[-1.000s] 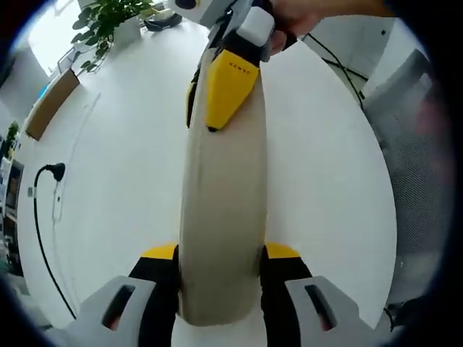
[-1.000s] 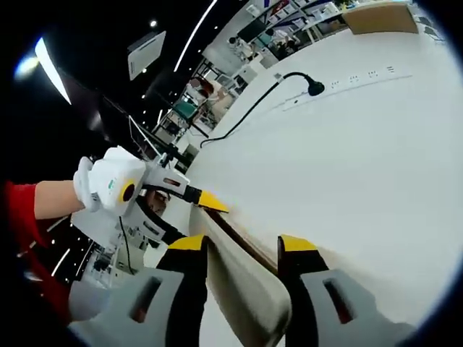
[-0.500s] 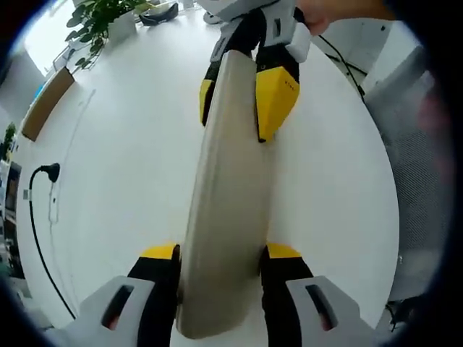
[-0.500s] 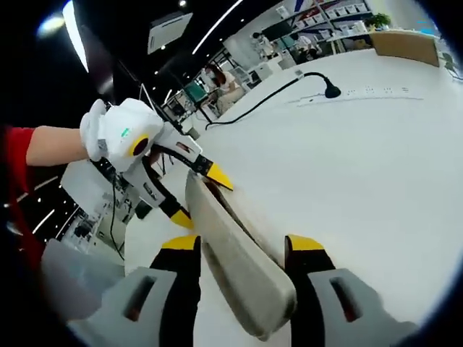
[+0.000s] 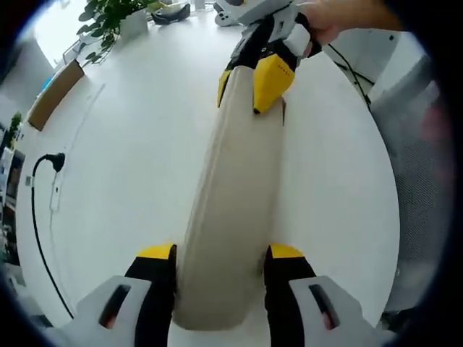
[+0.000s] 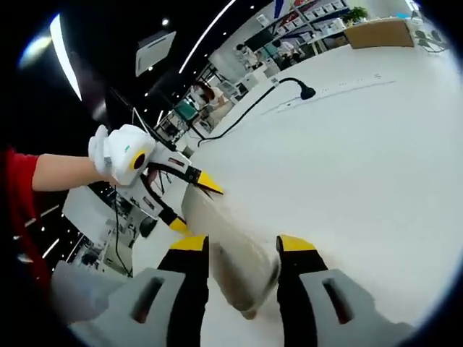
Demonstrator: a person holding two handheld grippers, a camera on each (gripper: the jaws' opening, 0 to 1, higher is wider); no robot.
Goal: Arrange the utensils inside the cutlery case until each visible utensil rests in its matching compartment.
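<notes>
Both grippers (image 5: 220, 254) (image 6: 242, 247) clamp the beige cutlery case (image 5: 235, 195); no lettering seems legible.

This looks like an open-plan office or lab floor rather than a home. A large white round table (image 5: 130, 159) carries a black power cable (image 5: 36, 217) with its plug, a potted plant (image 5: 108, 16) and a brown cardboard box (image 5: 54, 94) near its far edge. Beyond the table, the right gripper view shows a dark ceiling with long strip lights (image 6: 210, 29), a ceiling air-conditioning unit (image 6: 153, 52), and rows of desks and shelving (image 6: 304, 32) crowded with equipment, with people among them.
</notes>
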